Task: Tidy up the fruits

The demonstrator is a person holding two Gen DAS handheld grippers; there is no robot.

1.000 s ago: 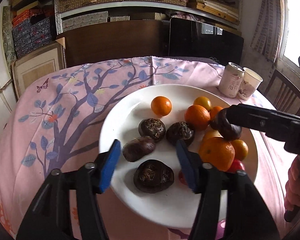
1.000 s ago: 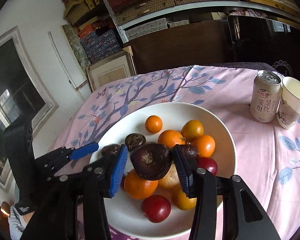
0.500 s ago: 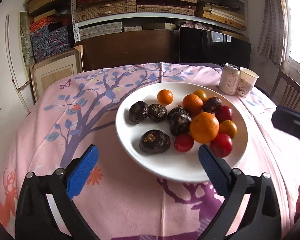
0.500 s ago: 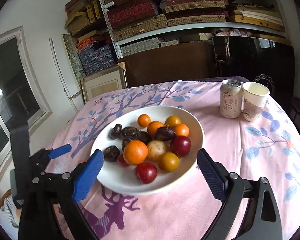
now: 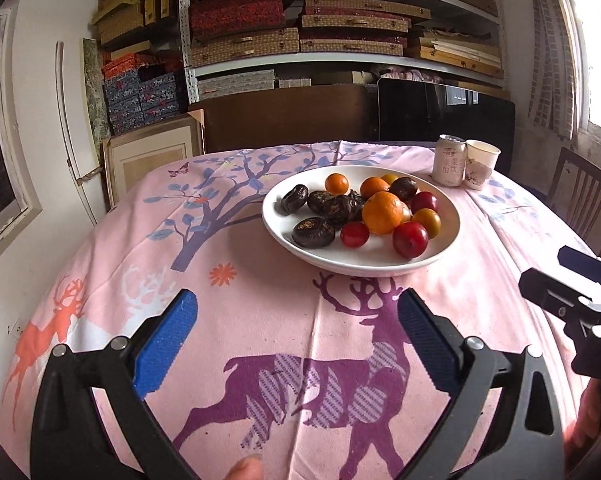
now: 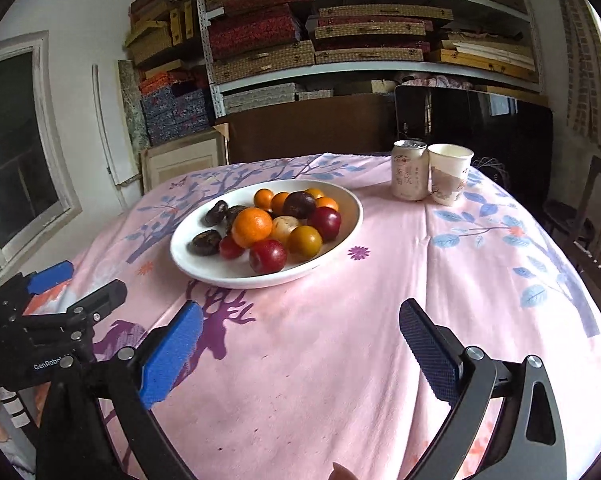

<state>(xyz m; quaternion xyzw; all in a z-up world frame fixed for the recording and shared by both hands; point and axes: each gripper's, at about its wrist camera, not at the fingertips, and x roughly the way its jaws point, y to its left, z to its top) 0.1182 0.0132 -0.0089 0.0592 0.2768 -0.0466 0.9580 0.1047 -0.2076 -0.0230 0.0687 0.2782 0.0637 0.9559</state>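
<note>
A white plate (image 5: 448, 216) (image 6: 352, 216) on the pink tablecloth holds several fruits: dark brown water chestnuts (image 5: 313, 233) on its left, oranges (image 5: 382, 213) (image 6: 252, 227) in the middle, red plums (image 5: 410, 240) (image 6: 267, 256) and yellow ones (image 6: 305, 241) at the front right. My left gripper (image 5: 298, 340) is open and empty, well back from the plate near the table's front edge. My right gripper (image 6: 300, 350) is open and empty, also back from the plate. Each gripper shows at the edge of the other's view.
A drink can (image 5: 449, 160) (image 6: 410, 170) and a paper cup (image 5: 480, 164) (image 6: 449, 174) stand behind the plate at the right. A wooden chair (image 5: 588, 200) is at the table's right side. Shelves with boxes and a dark cabinet lie behind.
My right gripper let go of a water chestnut, which now lies on the plate. Both grippers opened wide and pulled back from the plate toward the table's front edge.
</note>
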